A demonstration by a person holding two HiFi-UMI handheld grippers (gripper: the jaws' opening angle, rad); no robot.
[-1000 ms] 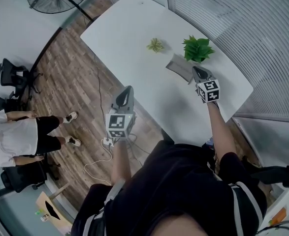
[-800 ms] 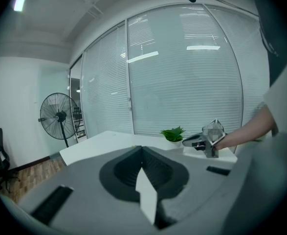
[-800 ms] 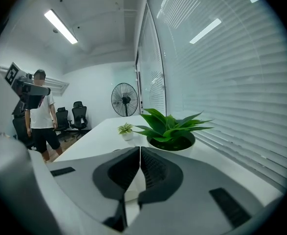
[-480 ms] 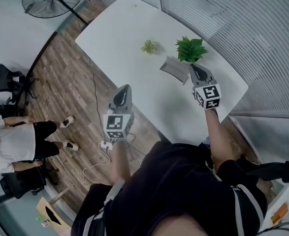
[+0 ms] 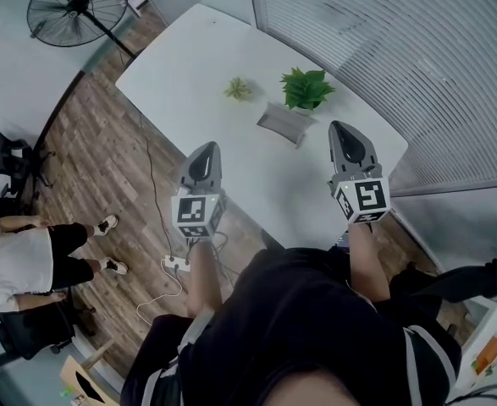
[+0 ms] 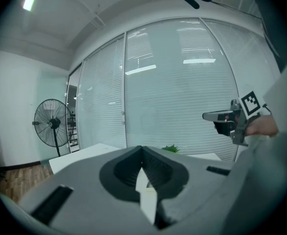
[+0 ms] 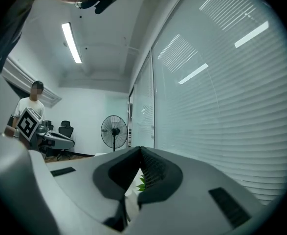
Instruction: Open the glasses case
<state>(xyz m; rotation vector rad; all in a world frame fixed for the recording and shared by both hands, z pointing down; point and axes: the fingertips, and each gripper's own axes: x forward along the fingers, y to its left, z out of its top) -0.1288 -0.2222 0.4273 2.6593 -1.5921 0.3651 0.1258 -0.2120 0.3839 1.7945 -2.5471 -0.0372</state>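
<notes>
While glasses case (image 5: 283, 123) lies on table (image 5: 189, 66), left gripper (image 5: 207, 145) and right gripper (image 5: 339, 128) hang apart from it, jaws clenched, empty.

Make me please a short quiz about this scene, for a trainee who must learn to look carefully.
1. True or false: the right claw holds the case.
2. Choose one: what stands on the floor past the far end of the table? A. a fan B. a ladder C. a bin
3. Give a number: how many plants are on the table?

Key:
1. False. The right claw is shut on nothing, and the case lies apart from it on the table.
2. A
3. Two
</notes>
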